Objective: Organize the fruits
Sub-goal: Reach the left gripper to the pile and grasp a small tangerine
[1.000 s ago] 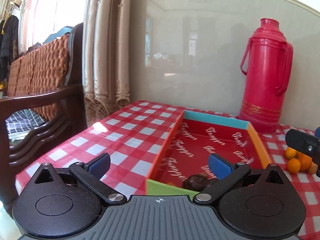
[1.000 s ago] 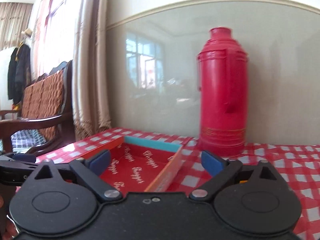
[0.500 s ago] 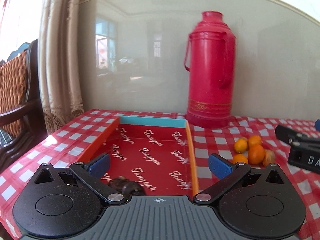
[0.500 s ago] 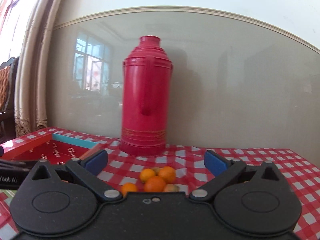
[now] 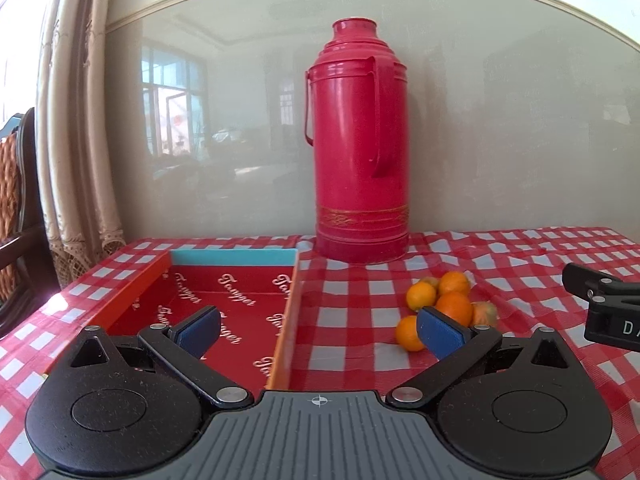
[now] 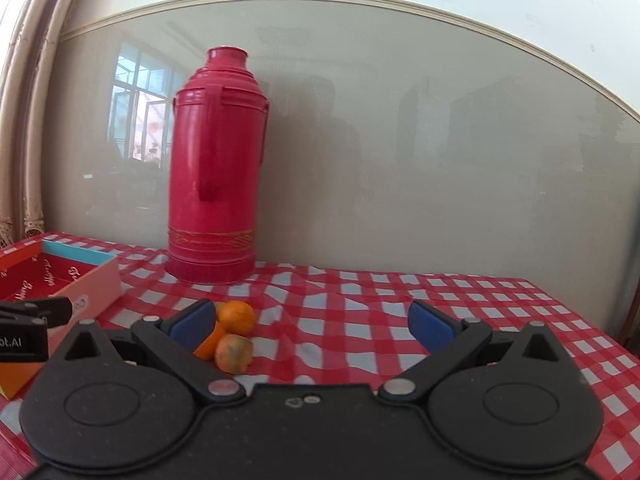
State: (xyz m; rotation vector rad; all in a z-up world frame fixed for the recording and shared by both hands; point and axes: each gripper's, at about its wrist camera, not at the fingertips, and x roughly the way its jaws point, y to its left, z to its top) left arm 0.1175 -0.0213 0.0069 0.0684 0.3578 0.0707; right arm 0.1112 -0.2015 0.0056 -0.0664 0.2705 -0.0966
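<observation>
Hovering above the desk (image 5: 352,308) with its checked red-and-white cloth, the left claw (image 5: 318,326) stood wide, its blue pads spread and nothing between them. Below its left finger lay the shallow tray (image 5: 234,258) with a red printed floor, an orange side wall and a blue far wall; its right pad (image 5: 440,334) partly covered the cluster of small oranges (image 5: 454,306) that sat on the cloth to the right of the tray, well apart from it. One fruit at the right of the pile looked greenish (a less ripe one, or another kind; I could not tell). A tall red thermos (image 5: 360,144) stood upright against the wall behind, between tray and fruit.

The right claw (image 6: 312,324) was likewise wide and held nothing. In its view the oranges (image 6: 236,318) lay just beside its left pad (image 6: 192,324), with the tray's corner (image 6: 96,280) further left and the thermos (image 6: 216,168) behind. Each claw's tip showed at the edge of the other's view.
</observation>
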